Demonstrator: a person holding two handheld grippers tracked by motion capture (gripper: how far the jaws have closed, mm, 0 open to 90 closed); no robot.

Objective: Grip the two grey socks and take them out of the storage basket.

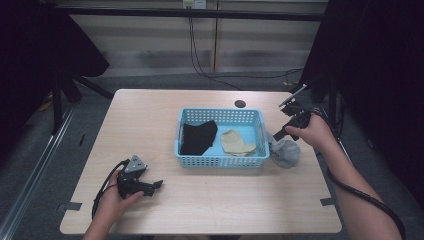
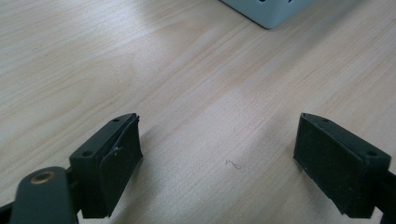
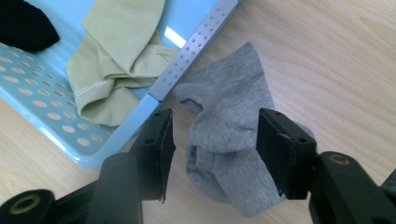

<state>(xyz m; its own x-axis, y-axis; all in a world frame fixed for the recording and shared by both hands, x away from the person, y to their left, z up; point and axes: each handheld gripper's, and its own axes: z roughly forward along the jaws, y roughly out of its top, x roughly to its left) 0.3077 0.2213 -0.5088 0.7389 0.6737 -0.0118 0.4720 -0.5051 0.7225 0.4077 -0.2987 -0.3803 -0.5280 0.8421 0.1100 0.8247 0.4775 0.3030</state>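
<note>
Progress: black sock (image 1: 198,137) and beige sock (image 1: 238,143) already sit in the blue basket (image 1: 220,161), centre frame. Grey sock (image 3: 229,140) is left, crumpled on the table (image 1: 150,120) just right of the basket's right wall.

Our right gripper (image 3: 212,149) straddles it, jaws apart, pads not pressing. Our left gripper (image 2: 217,158) rests lower left, spread, nothing between.

Clearance: sock nearly touches the basket rim; table's right edge is close. We'd judge lifting over the rim the next move.
</note>
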